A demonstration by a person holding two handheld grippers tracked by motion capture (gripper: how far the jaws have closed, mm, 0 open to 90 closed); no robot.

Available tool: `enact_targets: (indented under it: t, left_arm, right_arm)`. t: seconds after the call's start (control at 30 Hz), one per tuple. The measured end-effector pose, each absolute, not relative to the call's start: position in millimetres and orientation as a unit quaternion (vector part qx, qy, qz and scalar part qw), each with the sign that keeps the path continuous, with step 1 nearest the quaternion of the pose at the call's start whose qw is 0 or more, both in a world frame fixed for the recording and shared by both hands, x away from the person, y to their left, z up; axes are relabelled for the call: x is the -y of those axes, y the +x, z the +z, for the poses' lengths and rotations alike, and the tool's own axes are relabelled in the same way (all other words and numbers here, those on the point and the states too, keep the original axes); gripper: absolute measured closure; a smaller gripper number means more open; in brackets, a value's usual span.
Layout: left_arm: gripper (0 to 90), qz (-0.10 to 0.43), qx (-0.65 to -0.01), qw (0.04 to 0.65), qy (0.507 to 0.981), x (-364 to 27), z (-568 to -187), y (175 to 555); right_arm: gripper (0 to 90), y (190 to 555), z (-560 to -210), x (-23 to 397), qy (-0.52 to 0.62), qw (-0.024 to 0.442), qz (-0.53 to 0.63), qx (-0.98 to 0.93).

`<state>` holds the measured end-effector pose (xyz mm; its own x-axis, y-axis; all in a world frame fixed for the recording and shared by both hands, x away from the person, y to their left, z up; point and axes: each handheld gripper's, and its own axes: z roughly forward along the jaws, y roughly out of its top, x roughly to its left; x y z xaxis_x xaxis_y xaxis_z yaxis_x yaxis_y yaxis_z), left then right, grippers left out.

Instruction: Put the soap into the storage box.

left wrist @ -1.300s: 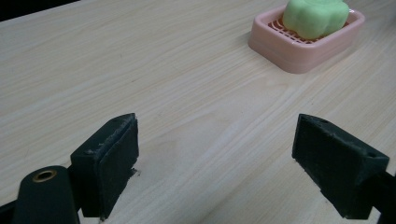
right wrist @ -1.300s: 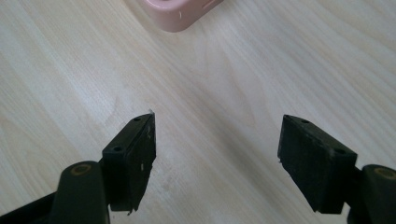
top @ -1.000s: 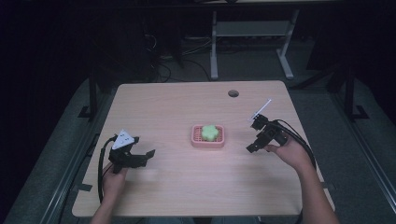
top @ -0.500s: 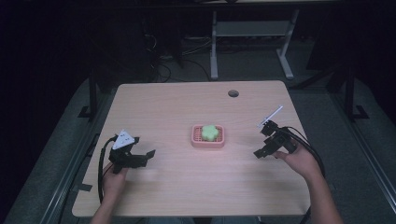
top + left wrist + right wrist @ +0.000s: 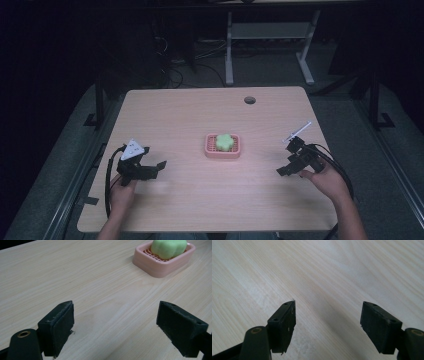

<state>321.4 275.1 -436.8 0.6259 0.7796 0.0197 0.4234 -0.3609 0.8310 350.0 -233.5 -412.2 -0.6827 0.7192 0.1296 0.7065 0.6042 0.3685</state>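
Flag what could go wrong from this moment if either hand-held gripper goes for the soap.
1. The green soap sits loose atop the pink soap dish; a pinch may squirt it out or drag the dish along.
2. The right hand-held gripper, jaws open, looks down at bare table, so its approach may be misjudged.
3. Both open grippers, the left hand-held gripper included, flank the dish and could collide there.

Dim high view, dark surroundings; table (image 5: 200, 115) lit; close views bright, sharp
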Motion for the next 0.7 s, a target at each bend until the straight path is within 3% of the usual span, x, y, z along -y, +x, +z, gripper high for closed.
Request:
enact_targets:
  t: [0.7]
  left_arm:
    - [14.4,0.21,-0.371,0.413,0.804,-273.4,-438.1,321.8]
  right_arm:
    - [28.6,314.0,-428.0,261.5,0.416,0.029,0.233,-0.879]
